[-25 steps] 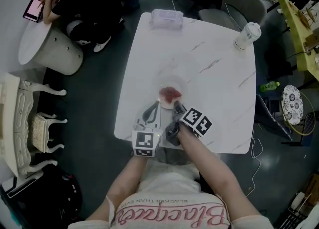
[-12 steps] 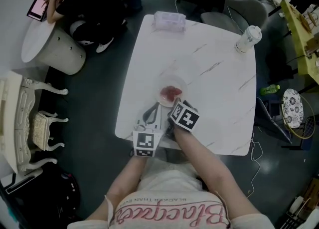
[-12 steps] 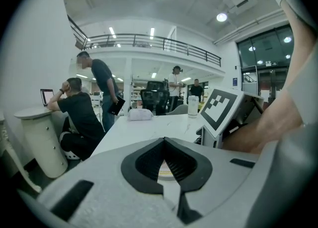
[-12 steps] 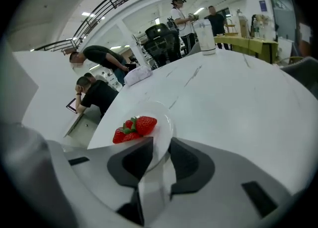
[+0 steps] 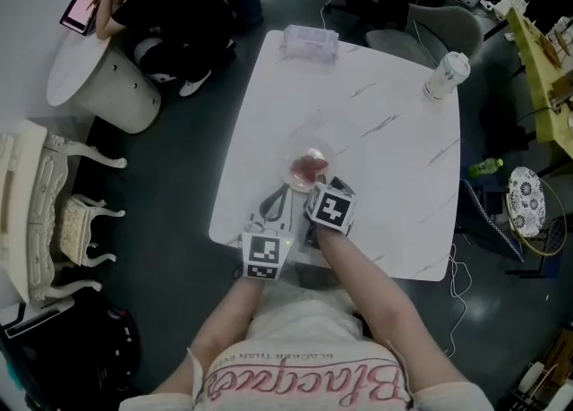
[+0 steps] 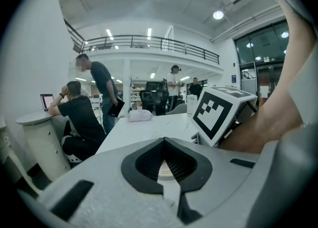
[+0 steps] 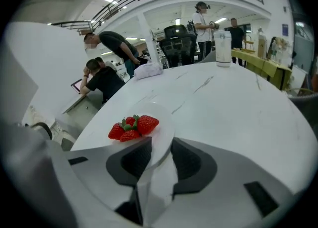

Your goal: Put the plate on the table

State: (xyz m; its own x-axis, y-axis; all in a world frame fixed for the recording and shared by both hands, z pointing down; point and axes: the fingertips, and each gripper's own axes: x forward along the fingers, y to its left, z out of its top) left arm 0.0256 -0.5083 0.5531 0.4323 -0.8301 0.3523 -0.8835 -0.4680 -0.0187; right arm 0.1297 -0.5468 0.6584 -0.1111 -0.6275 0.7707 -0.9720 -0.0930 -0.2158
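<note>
A small white plate (image 5: 310,166) with strawberries (image 7: 133,126) rests flat on the white marble table (image 5: 385,158), near its front edge. My right gripper (image 5: 315,188) is at the plate's near rim. In the right gripper view, the right gripper (image 7: 161,145) has that rim between its jaws, which are opening and stand a little apart from it. My left gripper (image 5: 284,189) lies just left of the plate, low over the table. In the left gripper view, the left gripper (image 6: 164,140) has its jaw tips touching, with nothing held.
A lidded cup (image 5: 447,75) stands at the table's far right corner and a clear packet (image 5: 311,43) at its far edge. A person (image 5: 166,6) sits at a round white side table (image 5: 94,78) to the left. A grey chair (image 5: 434,20) stands behind.
My right gripper has swung left, closer to the left gripper, and its marker cube has turned. The plate stays on the table. The left gripper has barely moved.
</note>
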